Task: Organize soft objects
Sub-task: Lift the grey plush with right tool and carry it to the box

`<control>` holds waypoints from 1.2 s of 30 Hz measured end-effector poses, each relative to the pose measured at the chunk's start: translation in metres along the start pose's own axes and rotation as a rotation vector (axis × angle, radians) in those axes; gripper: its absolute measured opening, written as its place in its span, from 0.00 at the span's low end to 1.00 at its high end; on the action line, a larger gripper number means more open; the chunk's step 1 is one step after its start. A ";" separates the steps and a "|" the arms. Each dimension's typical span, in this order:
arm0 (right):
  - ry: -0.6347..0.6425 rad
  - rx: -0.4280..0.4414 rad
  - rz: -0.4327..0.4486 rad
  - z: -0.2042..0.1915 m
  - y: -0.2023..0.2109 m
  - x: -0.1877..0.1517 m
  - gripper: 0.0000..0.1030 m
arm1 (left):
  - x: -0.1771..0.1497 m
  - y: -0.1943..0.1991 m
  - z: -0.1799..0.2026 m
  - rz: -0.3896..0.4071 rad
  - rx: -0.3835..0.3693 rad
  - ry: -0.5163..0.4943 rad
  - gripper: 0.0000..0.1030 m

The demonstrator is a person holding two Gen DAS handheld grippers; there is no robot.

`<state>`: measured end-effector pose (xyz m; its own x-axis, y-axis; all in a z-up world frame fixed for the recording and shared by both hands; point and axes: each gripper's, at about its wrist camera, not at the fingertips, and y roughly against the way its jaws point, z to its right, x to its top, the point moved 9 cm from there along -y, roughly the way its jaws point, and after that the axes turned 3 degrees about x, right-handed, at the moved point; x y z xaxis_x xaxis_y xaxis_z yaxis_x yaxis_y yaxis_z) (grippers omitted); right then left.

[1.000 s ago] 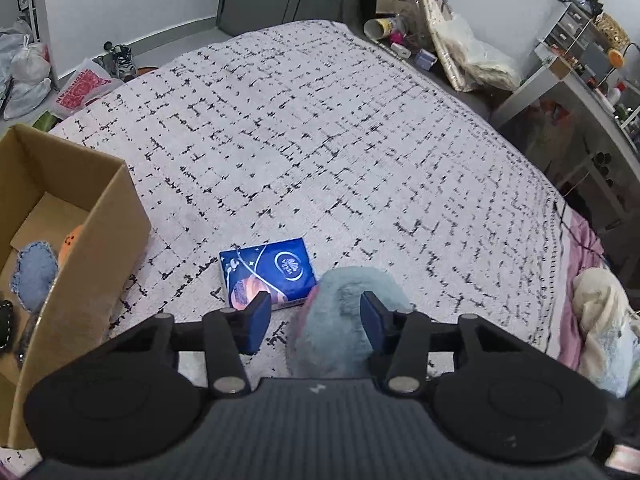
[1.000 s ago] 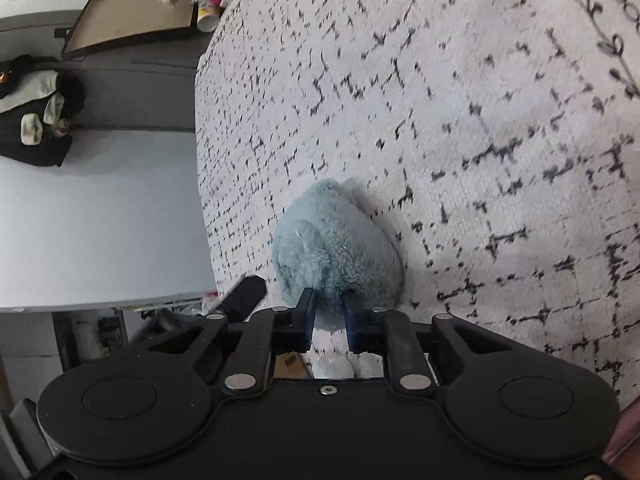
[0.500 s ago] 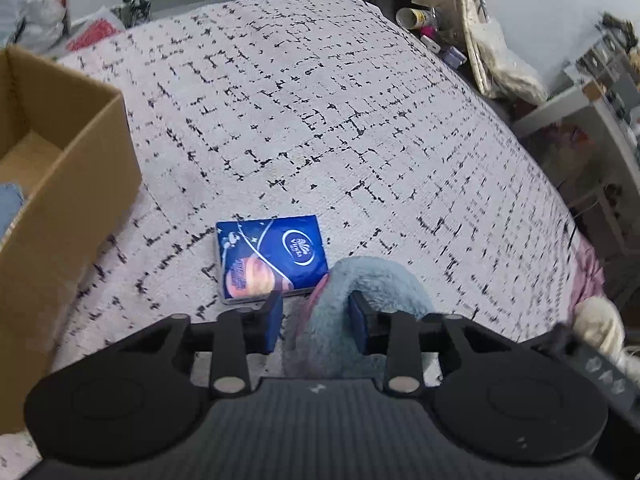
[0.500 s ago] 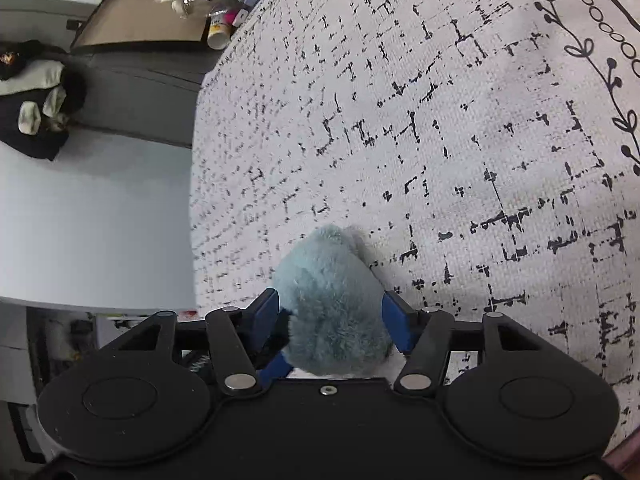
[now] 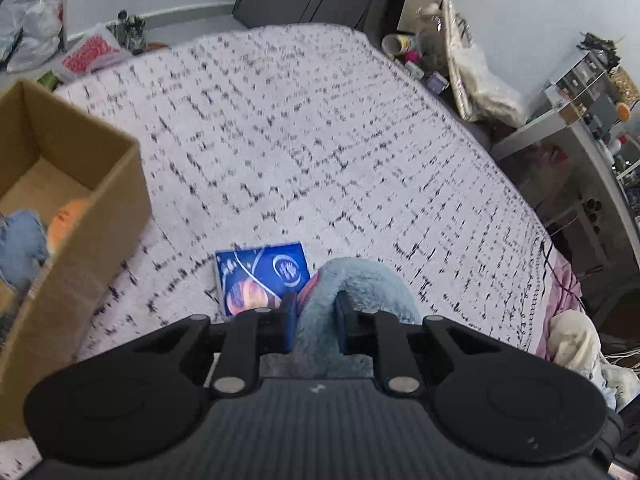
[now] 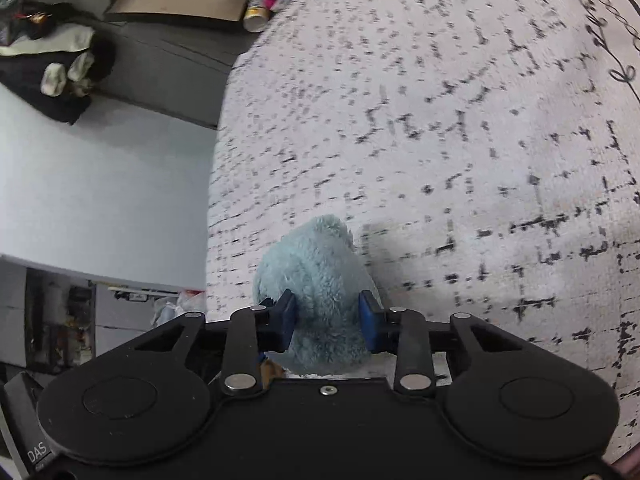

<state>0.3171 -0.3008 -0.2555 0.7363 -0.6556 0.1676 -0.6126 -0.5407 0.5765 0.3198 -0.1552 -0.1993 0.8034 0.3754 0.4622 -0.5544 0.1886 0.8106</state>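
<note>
Both tongs grip a blue plush (image 5: 360, 292) over a patterned bed (image 5: 304, 140): the left tongs (image 5: 316, 322) pinch a fold of it tightly, while the right tongs (image 6: 327, 326) are closing on its body. A blue packet (image 5: 262, 278) lies just beyond; a box (image 5: 80, 220) stands left.

A fluffy pale-blue plush toy (image 5: 360, 292) with a pink patch sits at lower centre of both wrist views, on the patterned bedspread. A cardboard box (image 5: 92, 216) at left edge holds a denim-blue soft piece (image 5: 20, 240) and an orange one (image 5: 66, 218).
</note>
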 end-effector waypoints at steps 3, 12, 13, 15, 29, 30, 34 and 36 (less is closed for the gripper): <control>0.025 0.035 -0.001 -0.015 0.005 -0.003 0.31 | 0.007 0.016 0.001 0.038 0.006 -0.031 0.18; 0.110 0.126 -0.026 -0.050 0.018 -0.020 0.31 | 0.023 0.054 -0.008 0.102 0.028 -0.053 0.18; 0.121 0.135 -0.031 -0.054 0.019 -0.021 0.31 | 0.025 0.058 -0.010 0.105 0.030 -0.047 0.18; 0.139 0.152 -0.031 -0.061 0.021 -0.024 0.31 | 0.028 0.066 -0.014 0.120 0.027 -0.043 0.18; 0.241 0.227 -0.053 -0.099 0.026 -0.052 0.31 | 0.039 0.103 -0.043 0.173 0.028 -0.030 0.17; 0.250 0.230 -0.052 -0.102 0.025 -0.054 0.31 | 0.040 0.105 -0.045 0.177 0.026 -0.032 0.17; 0.287 0.243 -0.049 -0.112 0.025 -0.062 0.31 | 0.044 0.112 -0.055 0.188 0.016 -0.025 0.17; 0.305 0.248 -0.051 -0.116 0.023 -0.066 0.31 | 0.046 0.115 -0.060 0.190 0.011 -0.019 0.16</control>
<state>0.2880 -0.2089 -0.1602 0.7961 -0.4586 0.3949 -0.5967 -0.7038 0.3855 0.2794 -0.0617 -0.1065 0.6886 0.3865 0.6136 -0.6940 0.1058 0.7121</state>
